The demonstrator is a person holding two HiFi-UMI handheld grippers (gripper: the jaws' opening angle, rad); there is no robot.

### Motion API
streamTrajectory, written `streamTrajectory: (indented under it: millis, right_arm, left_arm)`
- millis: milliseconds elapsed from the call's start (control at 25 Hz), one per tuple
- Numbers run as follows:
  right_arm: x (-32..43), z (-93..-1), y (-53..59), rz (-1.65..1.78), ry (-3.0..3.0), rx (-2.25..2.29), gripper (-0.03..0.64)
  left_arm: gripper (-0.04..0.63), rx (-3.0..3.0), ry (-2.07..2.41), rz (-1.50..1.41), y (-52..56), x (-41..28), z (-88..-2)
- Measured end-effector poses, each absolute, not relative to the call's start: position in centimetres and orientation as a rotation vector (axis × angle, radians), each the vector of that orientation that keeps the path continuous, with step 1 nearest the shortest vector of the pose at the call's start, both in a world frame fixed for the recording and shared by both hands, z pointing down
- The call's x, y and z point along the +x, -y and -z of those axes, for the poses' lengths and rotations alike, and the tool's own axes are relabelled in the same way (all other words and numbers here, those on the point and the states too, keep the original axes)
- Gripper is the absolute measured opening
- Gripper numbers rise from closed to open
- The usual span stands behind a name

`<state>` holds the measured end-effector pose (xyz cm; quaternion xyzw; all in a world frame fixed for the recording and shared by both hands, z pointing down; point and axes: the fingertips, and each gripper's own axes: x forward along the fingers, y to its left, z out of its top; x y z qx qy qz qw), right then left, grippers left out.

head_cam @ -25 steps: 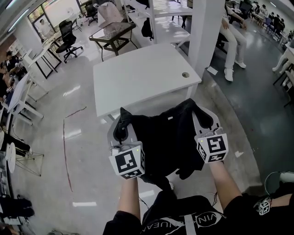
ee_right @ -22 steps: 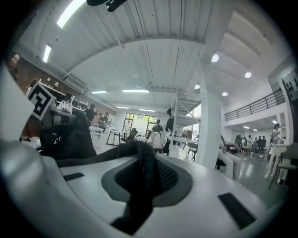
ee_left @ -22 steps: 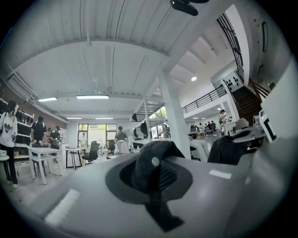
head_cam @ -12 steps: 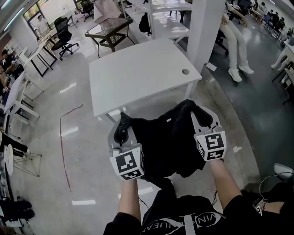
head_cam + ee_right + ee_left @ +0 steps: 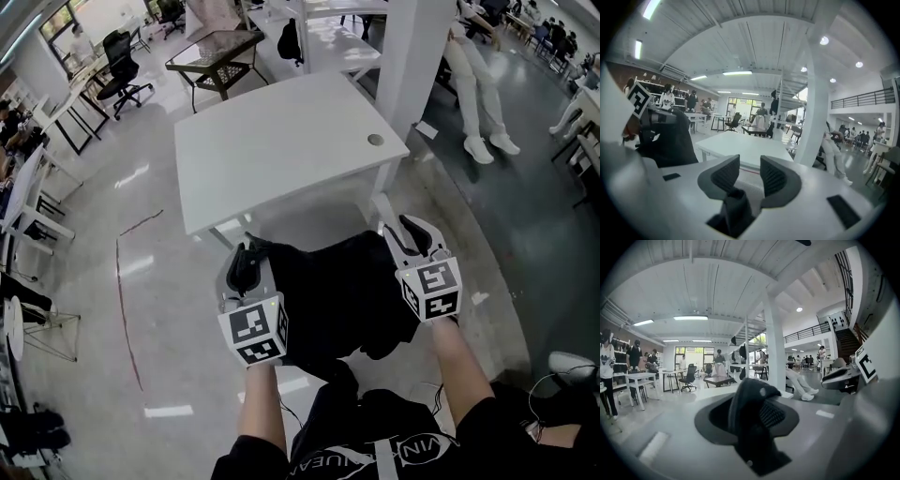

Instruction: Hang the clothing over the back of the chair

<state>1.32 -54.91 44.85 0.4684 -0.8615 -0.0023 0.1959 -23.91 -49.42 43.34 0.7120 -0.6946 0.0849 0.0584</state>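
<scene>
Now clothing crosswise, left tongs to right tongs; both just opening; left cloth-draped, right wide.

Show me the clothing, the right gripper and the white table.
Clothing [image 5: 337,291], head view: middle of the black fabric.
Right gripper [image 5: 749,174], right gripper view: between its fingertips.
Table [image 5: 281,141], head view: bare white top.

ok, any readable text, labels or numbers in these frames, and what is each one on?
"VIN": white print on the person's black shirt, head view, partly cut off.
"UEAN": same print, left part; the letters before it are unclear.
Left marker cube and right marker cube: black-and-white square patterns only, no letters.
Nothing else can be read; the background is too small.
</scene>
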Motion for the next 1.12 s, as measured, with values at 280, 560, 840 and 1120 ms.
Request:
streamTrajectory:
  millis: [280,560,840,1120]
  right_arm:
    - [1.1,-45.8,53.4,-0.019,2.422,1.267,0.127]
    - [0.9,-46.9,51.4,-0.055,2.433,1.215,0.126]
    - [0.9,-47.3,50.6,-0.056,2.447,1.19,0.126]
    - [1.1,-46.5,50.0,-0.056,2.49,1.223,0.072]
  left_arm:
    - [0.195,2.14,2.013,-0.343,48.7,-23.3,-45.4]
    - [0.216,2.084,1.88,-0.566,48.3,-23.7,-47.8]
    - [0.249,2.04,1.809,-0.598,47.1,-23.4,-50.1]
    - [0.229,2.066,1.865,-0.538,45.5,-23.0,-49.1]
